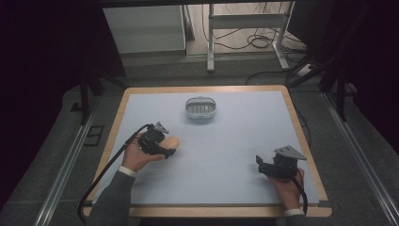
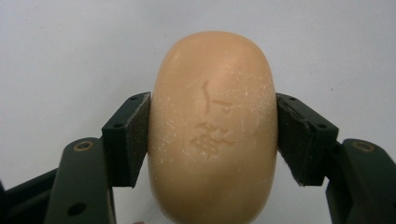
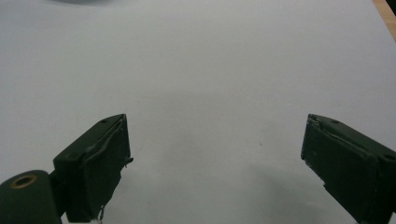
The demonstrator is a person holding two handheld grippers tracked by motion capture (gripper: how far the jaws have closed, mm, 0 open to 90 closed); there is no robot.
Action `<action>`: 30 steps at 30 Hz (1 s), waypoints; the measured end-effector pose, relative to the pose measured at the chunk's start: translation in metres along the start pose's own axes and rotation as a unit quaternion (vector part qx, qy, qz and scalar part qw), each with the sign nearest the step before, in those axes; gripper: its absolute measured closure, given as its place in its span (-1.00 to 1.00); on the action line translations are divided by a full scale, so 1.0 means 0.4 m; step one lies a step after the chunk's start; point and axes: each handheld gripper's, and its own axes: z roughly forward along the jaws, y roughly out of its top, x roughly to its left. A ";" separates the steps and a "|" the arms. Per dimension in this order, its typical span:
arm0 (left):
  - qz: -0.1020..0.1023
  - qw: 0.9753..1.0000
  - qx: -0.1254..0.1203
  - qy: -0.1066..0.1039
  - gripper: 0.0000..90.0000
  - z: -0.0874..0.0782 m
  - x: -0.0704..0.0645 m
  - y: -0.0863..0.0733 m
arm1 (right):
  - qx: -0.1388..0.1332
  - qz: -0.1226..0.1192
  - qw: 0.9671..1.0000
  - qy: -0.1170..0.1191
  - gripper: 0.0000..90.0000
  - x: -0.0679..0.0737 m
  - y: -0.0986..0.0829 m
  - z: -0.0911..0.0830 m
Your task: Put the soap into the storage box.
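The bar of soap (image 2: pixel 212 126) sits squarely between the jaws of the left gripper (image 2: pixel 212 135), both pads pressed flat against its long sides, so the jaws are clamped on it. Its rounded far end sticks out well past the pads; its near end is cut off by the bottom edge of the left gripper view. A stamped mark on its top face is too worn to read. In the high view the soap (image 1: pixel 172 141) lies low over the pale tabletop (image 1: pixel 235 150), on the person's side of the soap dish (image 1: pixel 201 108) and well apart from it; whether it touches the tabletop is unclear. The right gripper (image 3: pixel 215 158) has its jaws spread wide, nothing between them, far to the dish's right.
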 end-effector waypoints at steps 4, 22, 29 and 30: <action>0.000 1.000 0.000 0.001 -0.28 0.005 0.004 0.009 | 0.000 0.001 1.000 0.001 -0.82 -0.001 0.000 0.000; 0.000 1.000 -0.004 0.002 -0.28 0.012 0.017 0.039 | 0.000 0.000 1.000 -0.001 -0.82 0.000 0.000 0.000; 0.002 1.000 -0.008 0.002 -0.28 0.008 0.021 0.053 | 0.001 0.001 1.000 -0.001 -0.82 0.000 0.000 0.000; 0.003 1.000 -0.007 0.002 -0.28 0.006 0.022 0.056 | 0.001 0.001 1.000 -0.001 -0.82 0.000 0.000 0.000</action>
